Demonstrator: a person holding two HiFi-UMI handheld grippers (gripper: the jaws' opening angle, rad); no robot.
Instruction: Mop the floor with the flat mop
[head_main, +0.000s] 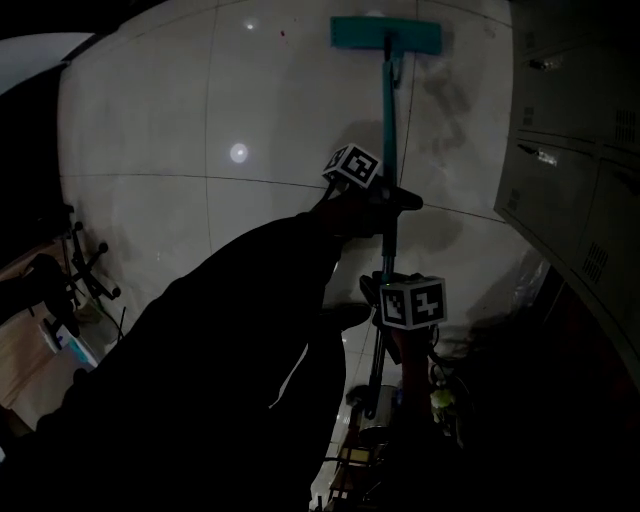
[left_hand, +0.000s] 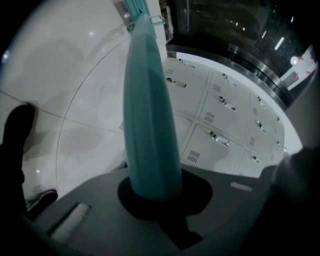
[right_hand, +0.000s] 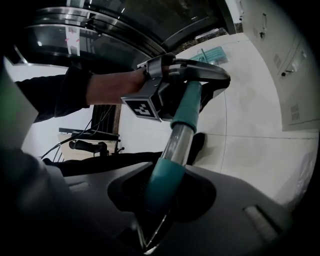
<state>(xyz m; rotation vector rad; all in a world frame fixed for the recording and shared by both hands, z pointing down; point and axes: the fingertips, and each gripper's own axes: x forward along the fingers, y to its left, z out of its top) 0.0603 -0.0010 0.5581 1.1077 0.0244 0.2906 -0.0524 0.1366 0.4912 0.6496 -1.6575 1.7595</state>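
Mop handle gripped twice over glossy white tiles.
The left gripper (left_hand: 152, 192) and right gripper (right_hand: 162, 192) have jaws clamped on the teal handle (head_main: 388, 110); the mop head (head_main: 386, 34) lies flat on the floor (head_main: 150, 120) near grey lockers (head_main: 570, 130).

Mop handle (head_main: 387, 110): mid-length hidden behind left gripper (head_main: 392, 203); lower end lost in darkness toward 6 o'clock.
Mop head (left_hand: 136, 6): cut by frame edge at 12 o'clock, left gripper view.
Lockers (head_main: 570, 150): cut off at 3 o'clock.
Floor clutter (head_main: 400, 420), 6 o'clock: too dim to identify.
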